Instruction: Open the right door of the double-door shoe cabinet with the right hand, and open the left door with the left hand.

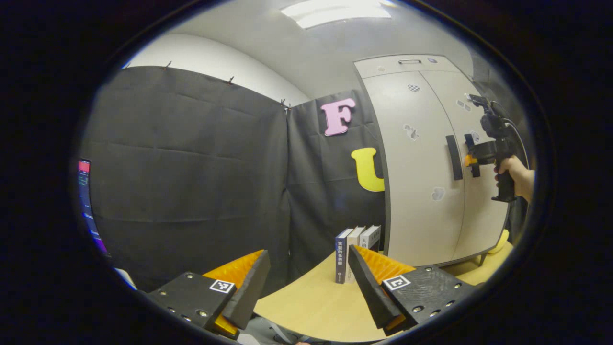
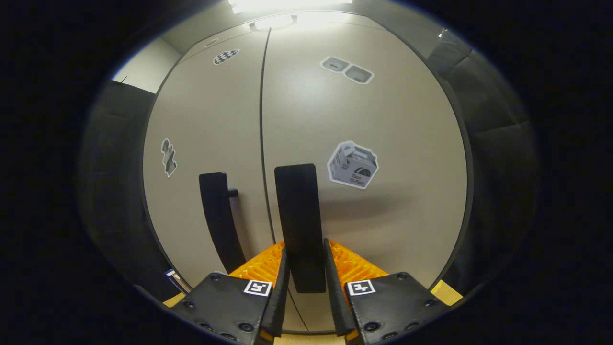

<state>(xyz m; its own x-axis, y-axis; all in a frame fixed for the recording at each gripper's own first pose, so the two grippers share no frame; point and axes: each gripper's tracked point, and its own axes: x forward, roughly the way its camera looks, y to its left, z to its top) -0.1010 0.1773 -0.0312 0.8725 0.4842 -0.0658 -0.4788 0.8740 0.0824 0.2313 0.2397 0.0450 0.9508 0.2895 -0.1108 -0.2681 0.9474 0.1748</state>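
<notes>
The pale grey double-door shoe cabinet [image 1: 416, 167] stands on the table at the right of the left gripper view, with both doors closed. In the right gripper view the left door [image 2: 206, 120] and the right door [image 2: 383, 120] meet at a seam. Each door carries a black vertical handle. My right gripper [image 2: 305, 247] is shut on the right door's handle [image 2: 297, 201], one finger on each side. The left door's handle [image 2: 220, 220] is free. A hand [image 1: 519, 175] holds that right gripper [image 1: 471, 160] at the cabinet. My left gripper [image 1: 307, 251] is open, well short of the cabinet.
Three upright books [image 1: 357, 251] stand on the wooden table [image 1: 311, 302] just left of the cabinet. Black cloth walls close the booth behind and to the left. A lit screen [image 1: 85, 191] shows at the far left edge.
</notes>
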